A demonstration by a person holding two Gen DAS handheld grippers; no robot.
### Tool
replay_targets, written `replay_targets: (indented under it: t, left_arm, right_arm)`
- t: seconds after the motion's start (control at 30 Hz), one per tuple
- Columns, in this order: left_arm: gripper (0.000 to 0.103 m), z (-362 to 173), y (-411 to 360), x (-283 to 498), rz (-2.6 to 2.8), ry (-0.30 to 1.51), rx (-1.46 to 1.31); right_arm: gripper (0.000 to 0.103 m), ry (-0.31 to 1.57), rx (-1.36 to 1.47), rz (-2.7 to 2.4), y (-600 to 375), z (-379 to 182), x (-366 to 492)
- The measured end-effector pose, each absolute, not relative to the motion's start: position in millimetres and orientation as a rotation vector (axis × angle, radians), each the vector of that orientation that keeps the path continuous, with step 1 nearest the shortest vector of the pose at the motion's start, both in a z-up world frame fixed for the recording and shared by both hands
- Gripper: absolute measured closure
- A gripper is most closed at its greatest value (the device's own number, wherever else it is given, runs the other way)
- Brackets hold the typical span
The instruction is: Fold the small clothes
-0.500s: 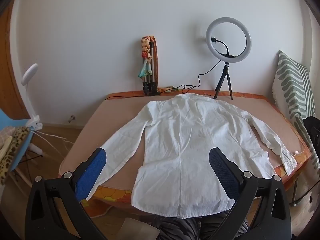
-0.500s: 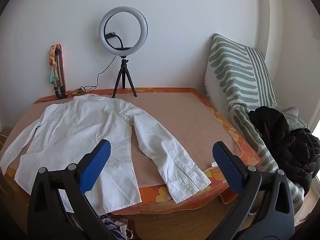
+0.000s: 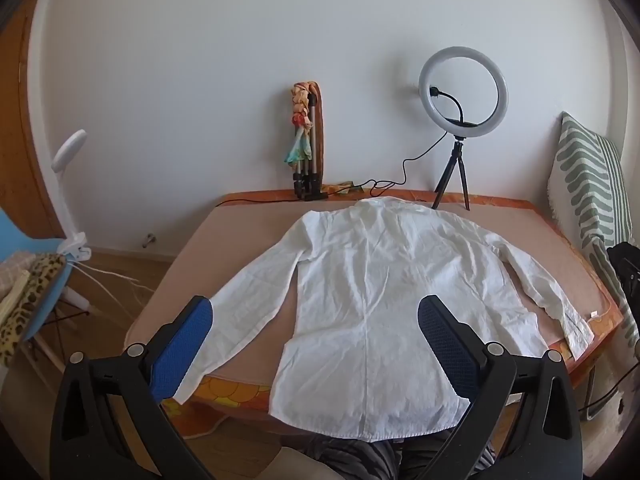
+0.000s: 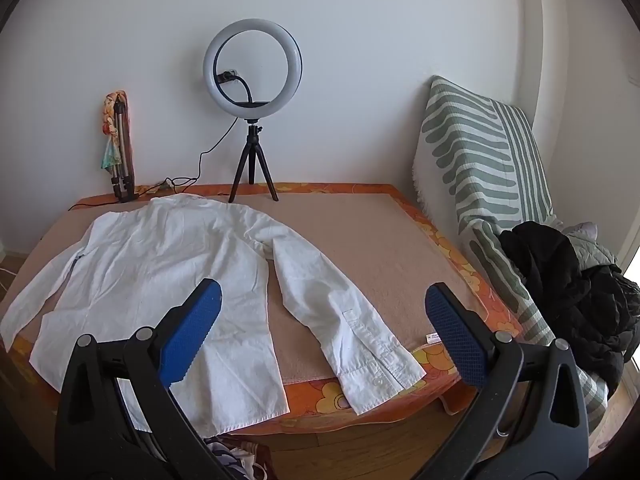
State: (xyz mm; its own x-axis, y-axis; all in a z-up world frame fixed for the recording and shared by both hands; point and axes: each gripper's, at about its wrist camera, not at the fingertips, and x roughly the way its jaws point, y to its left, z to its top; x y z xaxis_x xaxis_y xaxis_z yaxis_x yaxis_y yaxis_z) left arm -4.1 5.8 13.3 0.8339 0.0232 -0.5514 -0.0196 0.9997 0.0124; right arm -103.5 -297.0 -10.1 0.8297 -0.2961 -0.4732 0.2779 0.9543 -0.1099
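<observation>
A plain white wall backs the desk, where a ring light stands on a black tripod. A green-striped cushion leans right, dark jackets beside it. Wooden floor, blue chair left.

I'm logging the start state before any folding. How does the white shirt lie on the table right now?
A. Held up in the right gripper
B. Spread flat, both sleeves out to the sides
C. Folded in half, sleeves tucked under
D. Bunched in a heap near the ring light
B: the white shirt lies spread flat on the table with both sleeves angled outward, and the left gripper and right gripper are open and empty.
</observation>
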Motion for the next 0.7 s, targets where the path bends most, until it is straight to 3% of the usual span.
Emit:
replay_targets:
  t: [0.7]
  left_arm:
    - [0.001, 16.0, 5.0, -5.6, 0.014, 0.572, 0.009]
  right_arm:
    - [0.0, 0.497, -0.025, -0.312, -302.1, -4.5, -100.9]
